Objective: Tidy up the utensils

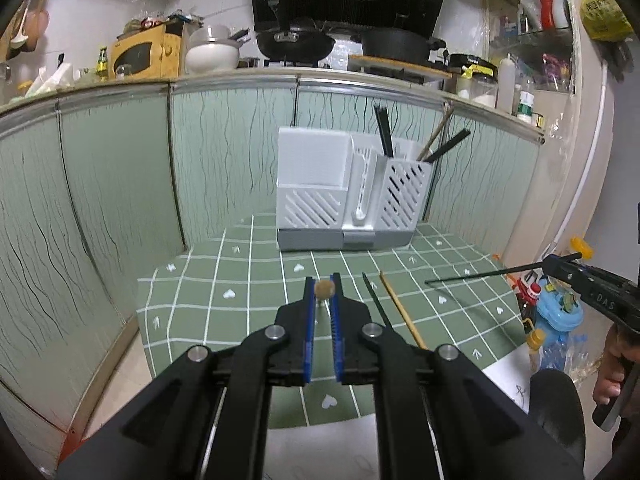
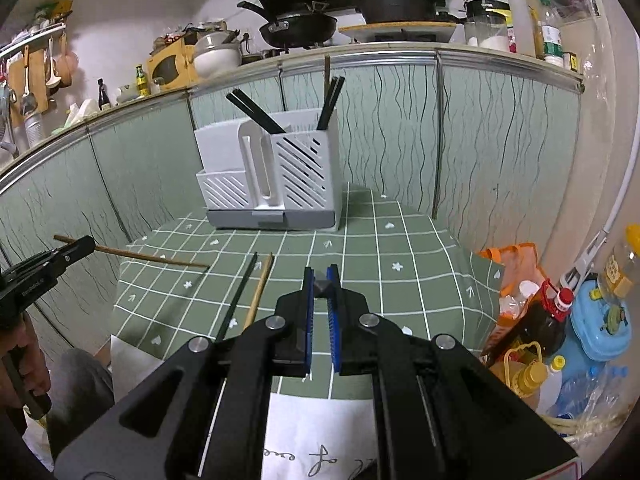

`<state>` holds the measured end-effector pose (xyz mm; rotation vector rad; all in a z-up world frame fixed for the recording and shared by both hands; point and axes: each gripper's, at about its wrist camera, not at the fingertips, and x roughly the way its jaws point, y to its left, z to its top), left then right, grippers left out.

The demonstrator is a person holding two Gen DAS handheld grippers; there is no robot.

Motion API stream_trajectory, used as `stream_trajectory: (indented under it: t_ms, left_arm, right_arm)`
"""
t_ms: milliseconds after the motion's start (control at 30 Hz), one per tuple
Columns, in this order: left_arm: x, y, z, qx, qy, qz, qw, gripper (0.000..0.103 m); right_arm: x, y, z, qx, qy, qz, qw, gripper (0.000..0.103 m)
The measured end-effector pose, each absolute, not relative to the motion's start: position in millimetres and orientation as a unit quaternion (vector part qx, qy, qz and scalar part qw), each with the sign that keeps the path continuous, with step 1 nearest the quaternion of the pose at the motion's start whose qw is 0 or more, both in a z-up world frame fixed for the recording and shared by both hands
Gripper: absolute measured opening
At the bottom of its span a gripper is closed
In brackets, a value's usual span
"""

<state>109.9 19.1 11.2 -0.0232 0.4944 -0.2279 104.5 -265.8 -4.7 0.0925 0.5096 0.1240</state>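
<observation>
Gripping a wooden chopstick (image 1: 324, 289), left tool (image 1: 323, 280) – right tool (image 2: 321, 274) clamping a black chopstick (image 2: 322, 285), "DAS" lettering on its side.

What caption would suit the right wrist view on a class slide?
Right gripper and left gripper each lift one chopstick above two more on the green checked tablecloth, facing the white utensil holder.

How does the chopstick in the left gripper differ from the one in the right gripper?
The left gripper is shut on a wooden chopstick, light brown; the right gripper is shut on a black chopstick. In its own camera the wooden chopstick shows a round end, the black chopstick a squarish one. Both are clamped near one end, held off the green tablecloth.
</observation>
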Motion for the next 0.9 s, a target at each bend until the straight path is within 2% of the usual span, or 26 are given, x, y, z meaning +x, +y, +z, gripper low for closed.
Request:
stream_trajectory:
  t_ms: [400, 900]
  left_arm:
    - [106.5, 21.7, 37.0, -0.012, 0.217, -0.119, 0.969, 0.008]
    - [118.9, 14.2, 44.1, -0.004, 0.216, -0.141, 0.966, 0.008]
  right_arm:
    - [103.7, -262.3, 25.0, 0.043, 0.223, 0.073, 0.971, 0.006]
    - [113.9, -266.9, 29.3, 0.050, 0.226, 0.085, 0.969, 0.006]
